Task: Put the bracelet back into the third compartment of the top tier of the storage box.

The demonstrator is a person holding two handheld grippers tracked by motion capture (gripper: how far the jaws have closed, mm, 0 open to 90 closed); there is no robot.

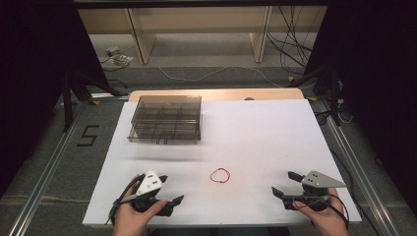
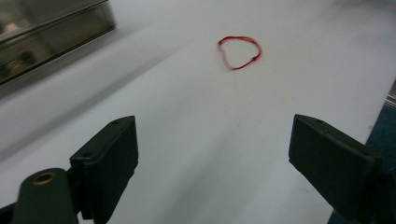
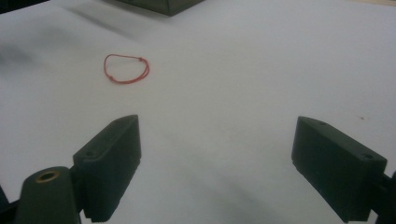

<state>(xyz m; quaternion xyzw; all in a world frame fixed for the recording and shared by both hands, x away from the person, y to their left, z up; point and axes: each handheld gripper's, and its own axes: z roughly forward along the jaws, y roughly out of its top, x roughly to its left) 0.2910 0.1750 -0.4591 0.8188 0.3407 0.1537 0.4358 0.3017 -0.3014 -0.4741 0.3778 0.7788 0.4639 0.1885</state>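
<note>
A thin red rubber band [image 1: 220, 175] lies flat on the white table sheet [image 1: 255, 132], near the front middle. My left gripper [image 1: 169, 190] rests at the front left, held by a hand, its jaws wide apart with nothing between them. The band [image 2: 239, 52] lies ahead of it and slightly to the right. My right gripper [image 1: 286, 184] sits at the front right, also open and empty, pointing toward the band [image 3: 127, 69], which lies ahead and to its left.
A clear, smoky plastic compartment box [image 1: 166, 118] with its lid down stands at the back left of the sheet; its edge [image 2: 46, 37] shows in the left gripper view. Beyond the table are wooden shelving [image 1: 196, 29], cables on the floor and dark curtains.
</note>
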